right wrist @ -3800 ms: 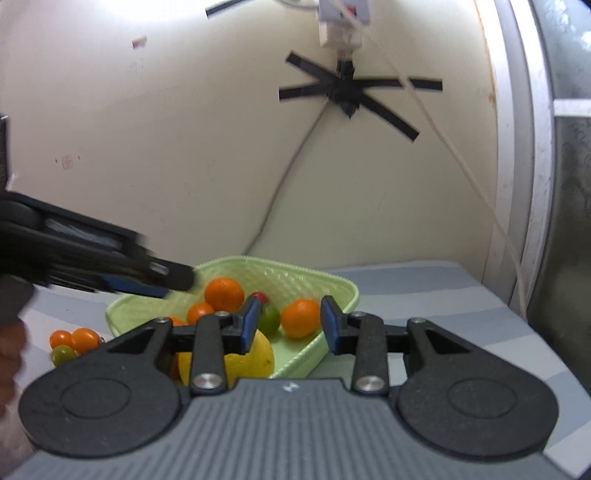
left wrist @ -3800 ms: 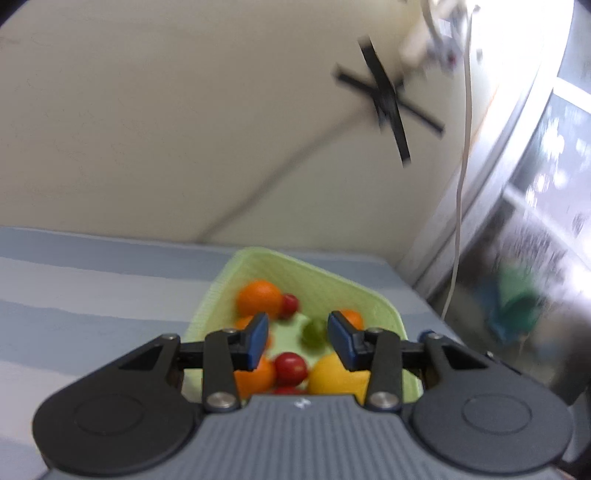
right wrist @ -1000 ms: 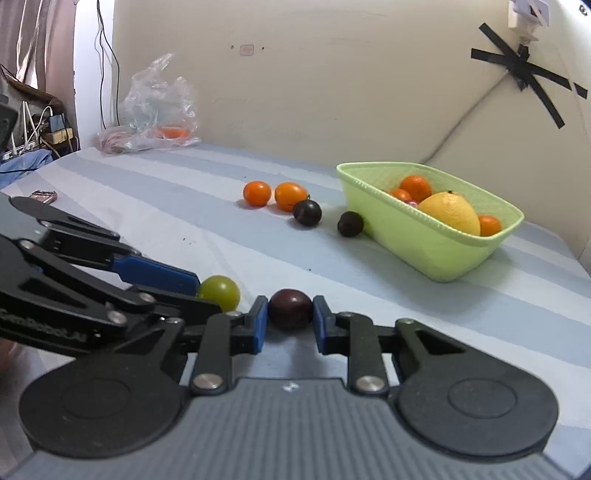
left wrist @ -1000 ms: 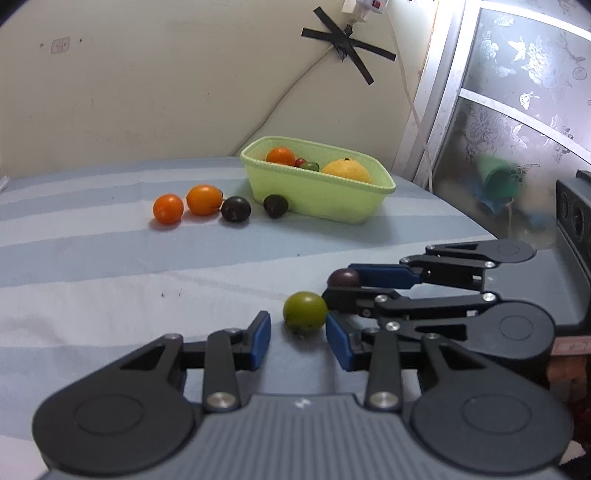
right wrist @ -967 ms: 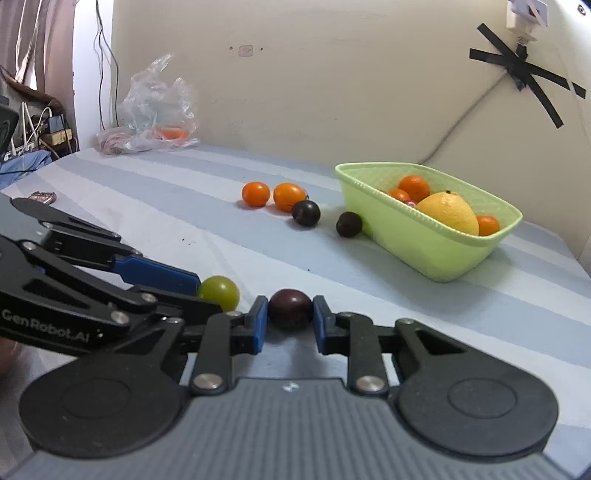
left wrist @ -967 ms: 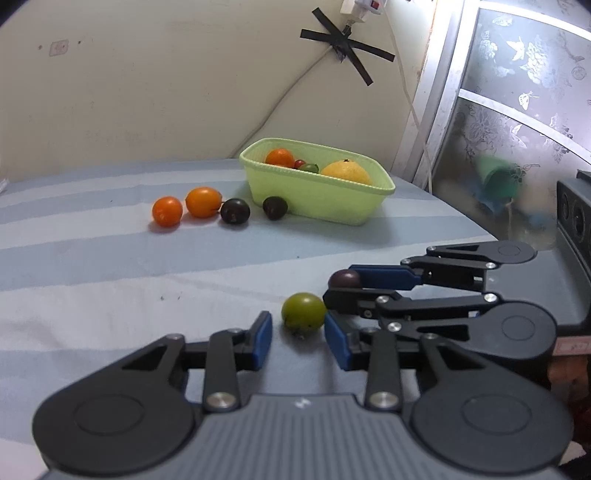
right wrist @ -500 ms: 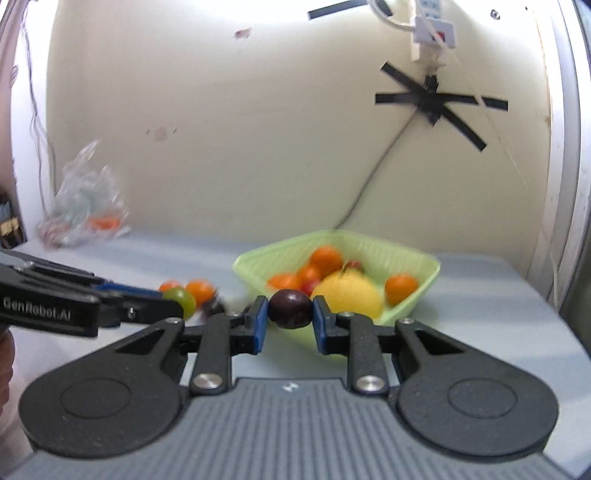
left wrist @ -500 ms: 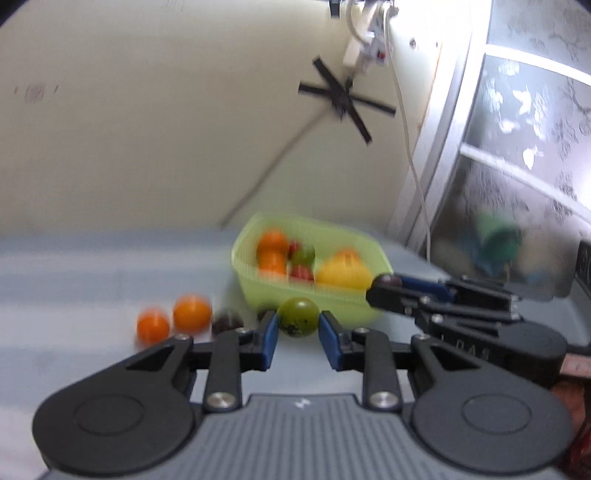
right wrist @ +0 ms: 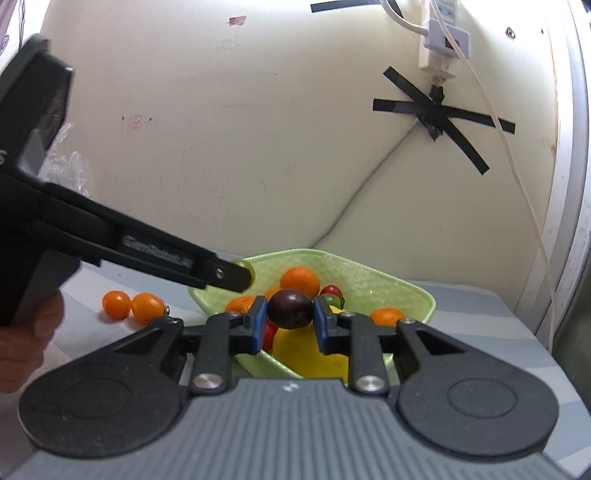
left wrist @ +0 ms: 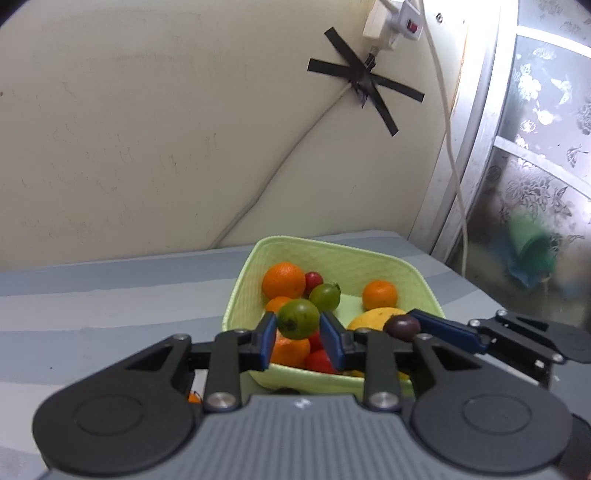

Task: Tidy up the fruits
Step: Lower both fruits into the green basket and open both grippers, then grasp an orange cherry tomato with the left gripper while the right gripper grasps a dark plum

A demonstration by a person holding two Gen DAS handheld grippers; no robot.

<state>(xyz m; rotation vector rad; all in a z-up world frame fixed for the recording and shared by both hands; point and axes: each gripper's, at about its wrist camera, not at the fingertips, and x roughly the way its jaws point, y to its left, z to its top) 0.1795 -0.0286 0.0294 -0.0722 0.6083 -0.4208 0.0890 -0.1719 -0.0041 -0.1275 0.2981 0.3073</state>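
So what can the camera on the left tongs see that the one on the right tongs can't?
Only the left view shows the patterned glass door beside the wall, and the green fruit in full, clamped in the left tongs.

Only the right view shows two small oranges lying on the striped cloth outside the basket, and a crumpled plastic bag far left.

Both show the light green basket of fruit, the dark plum gripped in the right tongs, the black tape cross and the white power strip.

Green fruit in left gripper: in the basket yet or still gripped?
Still gripped. The green fruit sits clamped between the left gripper pads, held above the basket, not resting among the fruit inside.
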